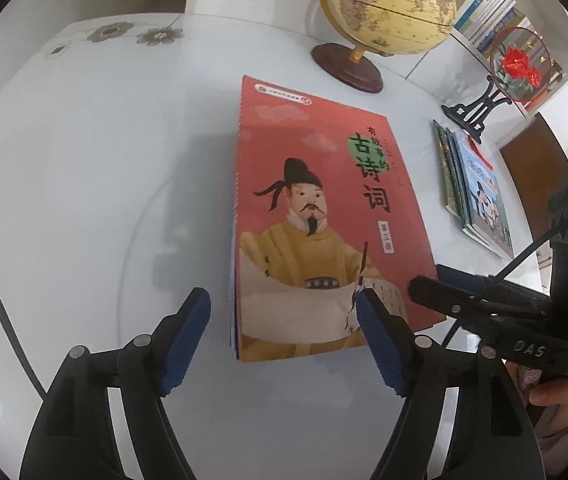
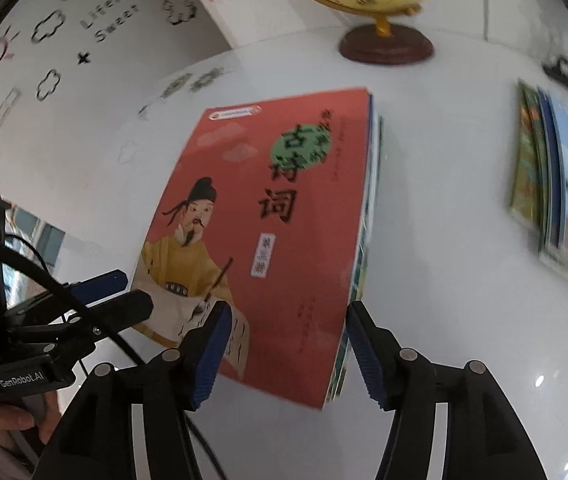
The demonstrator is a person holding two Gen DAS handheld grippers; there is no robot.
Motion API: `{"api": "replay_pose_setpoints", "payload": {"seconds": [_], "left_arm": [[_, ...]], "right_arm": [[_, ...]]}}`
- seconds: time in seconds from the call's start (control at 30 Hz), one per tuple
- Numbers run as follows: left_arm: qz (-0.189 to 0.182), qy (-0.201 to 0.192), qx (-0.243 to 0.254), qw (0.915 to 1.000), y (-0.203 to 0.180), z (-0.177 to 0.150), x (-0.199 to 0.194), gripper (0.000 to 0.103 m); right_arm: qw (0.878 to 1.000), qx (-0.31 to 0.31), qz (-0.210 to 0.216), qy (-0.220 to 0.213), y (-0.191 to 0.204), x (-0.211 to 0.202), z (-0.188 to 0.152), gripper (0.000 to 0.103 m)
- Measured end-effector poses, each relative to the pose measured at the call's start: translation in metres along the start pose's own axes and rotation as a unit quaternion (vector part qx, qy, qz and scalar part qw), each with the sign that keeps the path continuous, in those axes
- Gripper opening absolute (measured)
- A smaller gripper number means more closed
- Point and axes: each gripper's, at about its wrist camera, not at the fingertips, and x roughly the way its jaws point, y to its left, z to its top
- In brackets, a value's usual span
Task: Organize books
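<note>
Books stacked; top cover reads "古诗词".

Two book stacks, one globe, one fan ornament.

White table — red-covered book stack, globe, second book pile.
</note>
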Motion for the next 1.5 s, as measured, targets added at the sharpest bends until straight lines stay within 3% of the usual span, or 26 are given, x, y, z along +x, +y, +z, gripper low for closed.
{"api": "replay_pose_setpoints", "payload": {"seconds": [0.2, 0.4, 0.7, 1.07, 1.27, 1.5], "left_arm": [[0.022, 0.002, 0.007, 0.9997, -0.005, -0.003, -0.004, 0.074], [0.071, 0.006, 0.059, 0.9957, -0.043, 0.001, -0.012, 0.074], [0.039, 0.033, 0.111, 0.9925, -0.121, -0.006, 0.01, 0.074], [-0.01, 0.052, 0.143, 0.9883, -0.209, -0.007, 0.048, 0.074], [-0.042, 0.045, 0.127, 0.99, -0.241, 0.03, 0.075, 0.074], [-0.057, 0.045, 0.158, 0.9847, -0.289, 0.08, 0.121, 0.074]], "right_arm": [[0.999, 0.044, -0.011, -0.009, -0.021, -0.01, -0.013, 0.059], [0.995, 0.091, -0.028, -0.013, -0.049, -0.027, -0.028, 0.06], [0.988, 0.146, -0.047, -0.027, -0.111, -0.071, -0.058, 0.063], [0.969, 0.233, -0.056, -0.059, -0.212, -0.133, -0.09, 0.064], [0.962, 0.257, -0.042, -0.079, -0.261, -0.153, -0.091, 0.064], [0.968, 0.226, -0.013, -0.112, -0.292, -0.156, -0.051, 0.064]]}}
